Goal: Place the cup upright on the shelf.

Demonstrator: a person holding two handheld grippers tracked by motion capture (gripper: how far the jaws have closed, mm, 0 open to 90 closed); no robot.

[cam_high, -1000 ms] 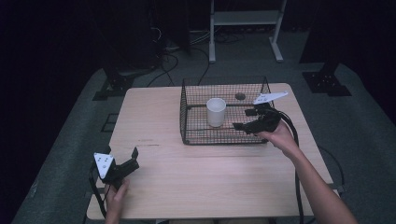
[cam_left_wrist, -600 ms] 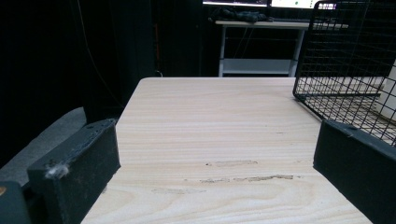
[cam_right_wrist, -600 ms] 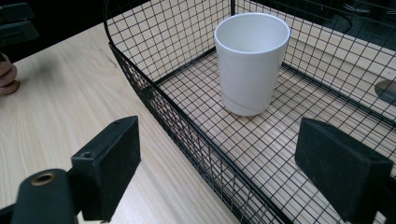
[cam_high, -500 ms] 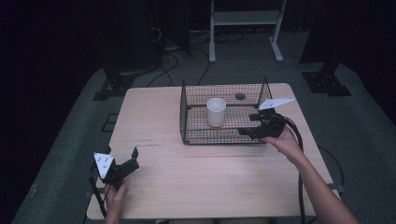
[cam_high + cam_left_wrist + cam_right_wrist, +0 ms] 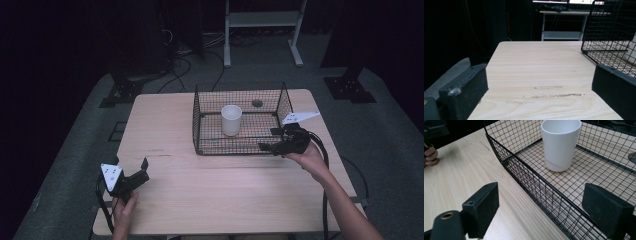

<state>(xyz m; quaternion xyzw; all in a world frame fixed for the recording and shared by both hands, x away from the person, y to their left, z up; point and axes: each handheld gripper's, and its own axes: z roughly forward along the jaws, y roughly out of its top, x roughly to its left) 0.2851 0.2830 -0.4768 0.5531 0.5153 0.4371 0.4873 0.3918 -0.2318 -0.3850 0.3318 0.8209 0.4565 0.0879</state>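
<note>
A black wire basket (image 5: 235,148) stands on the far middle of the wooden table (image 5: 210,195). Upright inside it is a white cup (image 5: 231,119), seen close up as the cup (image 5: 561,143) in the right gripper view. My right gripper (image 5: 269,139) is open at the basket's front right corner. In its own view the right gripper (image 5: 549,202) straddles the basket's front wall (image 5: 524,177), one jaw outside and one over the mesh floor, holding nothing. My left gripper (image 5: 142,171) rests open and empty near the table's front left; the left gripper (image 5: 539,85) faces bare wood.
A small dark disc (image 5: 257,103) lies in the basket's far right part. The basket (image 5: 609,27) fills the upper right of the left gripper view. Beyond the table stands a white metal frame (image 5: 260,30); cables run on the dark floor.
My right gripper has drawn back a little toward the person, from over the basket to its front right wall. The left gripper and the cup have not moved.
</note>
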